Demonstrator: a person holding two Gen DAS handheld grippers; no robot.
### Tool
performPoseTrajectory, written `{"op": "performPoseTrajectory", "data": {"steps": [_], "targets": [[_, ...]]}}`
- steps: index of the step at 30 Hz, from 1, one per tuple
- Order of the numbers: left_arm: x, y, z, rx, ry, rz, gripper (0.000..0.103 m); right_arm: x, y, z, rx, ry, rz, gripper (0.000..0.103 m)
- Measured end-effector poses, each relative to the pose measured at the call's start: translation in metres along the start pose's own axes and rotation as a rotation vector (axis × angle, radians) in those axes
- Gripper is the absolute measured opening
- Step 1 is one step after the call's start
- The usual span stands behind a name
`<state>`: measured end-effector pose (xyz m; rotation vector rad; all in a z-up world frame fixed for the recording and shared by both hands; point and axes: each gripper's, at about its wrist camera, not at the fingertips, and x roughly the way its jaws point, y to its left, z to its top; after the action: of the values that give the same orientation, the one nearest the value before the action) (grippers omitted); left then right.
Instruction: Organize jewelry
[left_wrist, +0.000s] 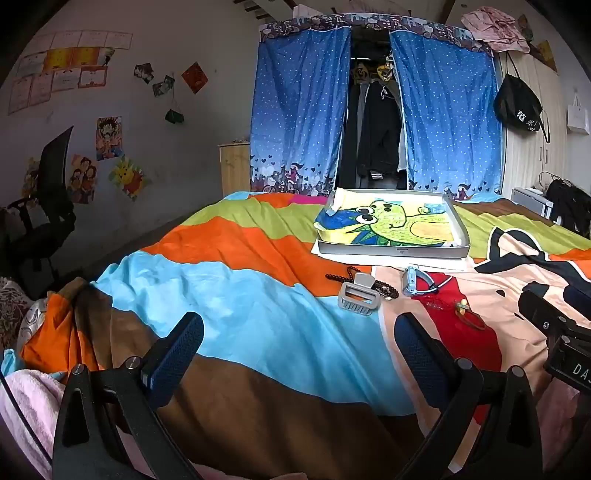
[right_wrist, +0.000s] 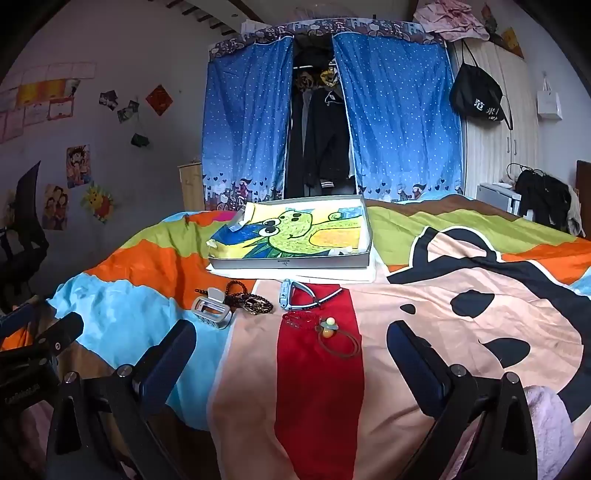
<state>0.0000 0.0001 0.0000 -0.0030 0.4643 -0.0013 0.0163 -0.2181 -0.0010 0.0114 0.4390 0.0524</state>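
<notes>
Jewelry sits ahead of both claws: grey hair claw clip (right_wrist: 211, 311) front-left of the right gripper (right_wrist: 291, 354), bead bracelet (right_wrist: 251, 301) beside it. Left gripper (left_wrist: 299, 347) and right gape wide, empty. Clip looks light, rigid, probably slippery plastic; pinching across its body seems best.

**Colours and patterns, bed scene**

Bedspread (right_wrist: 461, 314): wavy bands of sky blue, orange, lime green, brown; peach cartoon figure with black outlines and a red panel. Shallow tray (right_wrist: 364, 236): grey wall, lined with a crayon drawing, green creature on yellow with blue. Hair claw (left_wrist: 356, 299): pale grey. Bead string (right_wrist: 251, 301): dark brown. Small clip (right_wrist: 284, 293): silver-grey. Hair tie (right_wrist: 338, 341): brown loop, yellow and orange beads. Curtains (left_wrist: 299, 122): blue with white dots, cartoon border. Gripper fingers (left_wrist: 173, 360): dark blue dimpled pads on black
</notes>
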Motion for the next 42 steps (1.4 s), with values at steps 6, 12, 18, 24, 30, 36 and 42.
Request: {"op": "performPoseTrajectory", "data": {"steps": [6, 12, 18, 24, 30, 36, 42], "targets": [[-0.0004, 0.0002, 0.0001, 0.002, -0.003, -0.001, 0.101, -0.0016, 0.0019, 0.0021, 0.010, 0.007, 0.004, 0.103], [0.0000, -0.0005, 0.0003, 0.003, -0.002, 0.001, 0.102, 0.0033, -0.0014, -0.0017, 0.020, 0.014, 0.009, 0.103], [-0.0004, -0.0001, 0.0000, 0.003, -0.004, -0.001, 0.102, 0.0039, -0.0011, -0.0028, 0.023, 0.018, 0.009, 0.103], [-0.0004, -0.0001, 0.0000, 0.003, -0.004, 0.001, 0.101, 0.0033, -0.0013, -0.0022, 0.023, 0.019, 0.009, 0.103], [-0.0003, -0.0002, -0.0001, 0.004, -0.005, 0.000, 0.101, 0.0034, -0.0015, -0.0025, 0.023, 0.019, 0.009, 0.103], [-0.0004, -0.0001, 0.0000, 0.004, -0.004, 0.001, 0.101, 0.0034, -0.0014, -0.0030, 0.023, 0.023, 0.010, 0.103], [-0.0005, -0.0002, 0.0000, 0.004, -0.005, 0.000, 0.101, 0.0051, -0.0004, -0.0032, 0.022, 0.023, 0.009, 0.103]]}}
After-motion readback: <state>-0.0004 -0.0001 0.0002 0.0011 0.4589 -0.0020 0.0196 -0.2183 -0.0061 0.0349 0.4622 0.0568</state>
